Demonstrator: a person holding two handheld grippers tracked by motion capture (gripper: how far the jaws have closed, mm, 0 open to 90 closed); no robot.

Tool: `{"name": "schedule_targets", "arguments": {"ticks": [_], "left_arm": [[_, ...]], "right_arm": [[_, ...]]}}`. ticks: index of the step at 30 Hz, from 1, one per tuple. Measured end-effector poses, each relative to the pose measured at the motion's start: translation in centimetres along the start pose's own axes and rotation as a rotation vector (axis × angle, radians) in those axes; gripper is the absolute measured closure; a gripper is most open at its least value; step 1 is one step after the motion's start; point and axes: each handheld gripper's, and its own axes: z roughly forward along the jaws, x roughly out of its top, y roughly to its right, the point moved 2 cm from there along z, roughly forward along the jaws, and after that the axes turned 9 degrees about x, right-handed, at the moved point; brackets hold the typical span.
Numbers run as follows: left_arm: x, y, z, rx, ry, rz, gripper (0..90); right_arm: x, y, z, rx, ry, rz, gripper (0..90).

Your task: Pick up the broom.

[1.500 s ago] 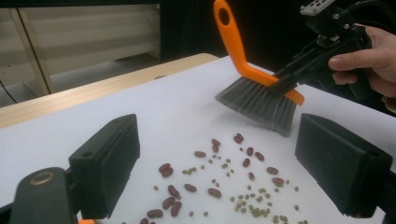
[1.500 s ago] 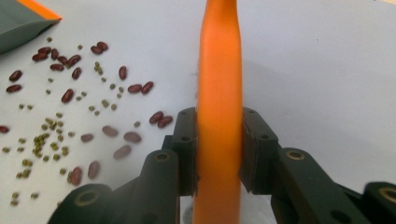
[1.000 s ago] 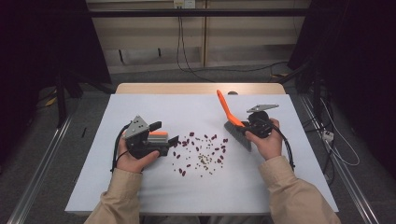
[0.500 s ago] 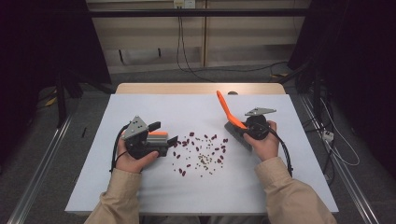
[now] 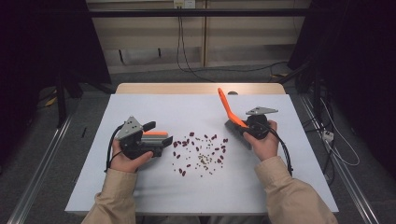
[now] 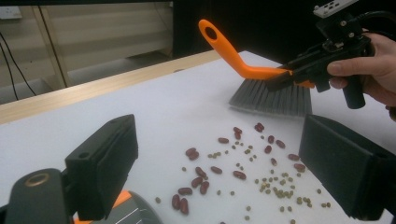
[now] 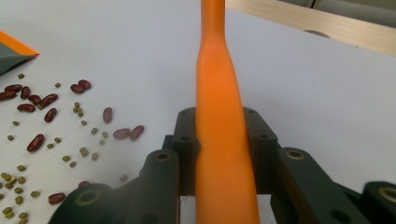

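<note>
From the high view, the sweeping has not really begun, as I judge it: a loose scatter of dark red kidney beans [image 5: 189, 148] and small green mung beans [image 5: 205, 157] lies spread over the middle of the white table [image 5: 154, 107], none of it gathered. The left gripper [image 5: 161, 139] lies low at the scatter's left edge, holding what looks like a grey dustpan with an orange rim [image 5: 154, 134], though whether its jaws pinch that pan I cannot tell here. The right gripper [image 5: 243, 129] sits just right of the scatter, clamped on one orange-handled hand brush with grey bristles [image 5: 227, 108], handle slanting up and away. So both tools are in hand, and what is left is the whole job: brushing the beans together and into the pan. In the left gripper view its two black jaws stand wide apart with only table and beans beyond them; a corner of the pan shows at the bottom edge [image 6: 128, 210]. The brush's bristles [image 6: 271, 95] rest just behind the beans, not yet among them. About twenty red beans can be counted here, and far more of the green ones, too many and too small to count surely. In the right gripper view the jaws press on both sides of the orange handle [image 7: 219, 116], with beans to the left and a corner of the pan at the upper left edge [image 7: 11, 51].
</note>
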Motion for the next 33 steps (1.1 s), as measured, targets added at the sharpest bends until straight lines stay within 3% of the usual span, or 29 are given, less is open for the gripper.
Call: {"name": "schedule_targets", "arguments": {"ticks": [7, 12, 14, 18, 27, 33], "left_arm": [[-0.8, -0.8, -0.9, 0.006, -0.012, 0.009, 6.5], [-1.8, -1.4, -1.7, 0.017, -0.024, 0.010, 6.4], [-2.1, -1.6, -2.0, 0.025, -0.028, 0.010, 6.5], [-2.5, -2.1, -2.4, 0.034, -0.026, -0.003, 6.5], [-3.0, -2.7, -3.2, 0.044, -0.029, -0.011, 6.5], [-3.2, -2.9, -3.5, 0.047, -0.028, -0.013, 6.5]], "right_arm": [[0.0, 0.0, -0.1, -0.022, 0.012, -0.017, 70.9], [-0.5, -0.2, 0.8, -0.001, -0.032, -0.038, 70.7], [-0.5, -0.5, 0.9, -0.005, -0.040, -0.071, 70.7], [-0.4, -1.6, 1.4, -0.013, -0.037, -0.059, 70.9], [-0.7, -4.0, 2.2, -0.058, -0.022, -0.124, 70.9], [-0.8, -5.0, 2.5, -0.049, -0.023, -0.154, 70.8]]}}
